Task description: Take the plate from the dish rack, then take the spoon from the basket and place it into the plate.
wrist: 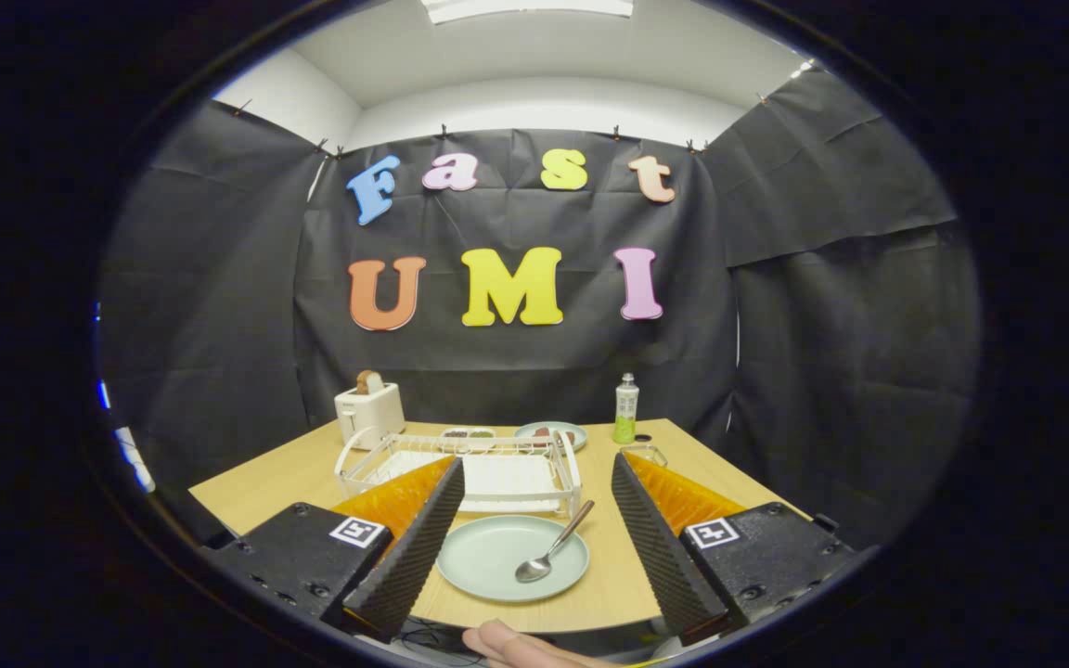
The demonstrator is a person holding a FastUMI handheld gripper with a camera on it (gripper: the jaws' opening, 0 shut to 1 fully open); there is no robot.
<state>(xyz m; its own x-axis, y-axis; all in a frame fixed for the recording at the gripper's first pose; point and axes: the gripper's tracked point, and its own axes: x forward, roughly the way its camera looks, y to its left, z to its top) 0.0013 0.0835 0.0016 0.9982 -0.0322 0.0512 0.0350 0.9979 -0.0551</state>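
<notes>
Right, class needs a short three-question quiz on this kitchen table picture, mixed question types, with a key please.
1. True or false: the spoon lies in the plate.
2. The hand-held gripper is: A open, B shut on the spoon, C shut on the plate.
3. What white appliance stands behind the dish rack?

Key: 1 true. 2 A, its fingers spread either side of the plate. 3 The toaster.

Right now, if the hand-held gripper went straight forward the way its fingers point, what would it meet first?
Probably the dish rack. The hand-held gripper is open and empty, its fingers either side of the plate holding the spoon. These seem to lie below its line, the rack just beyond; depth is unclear.
</notes>
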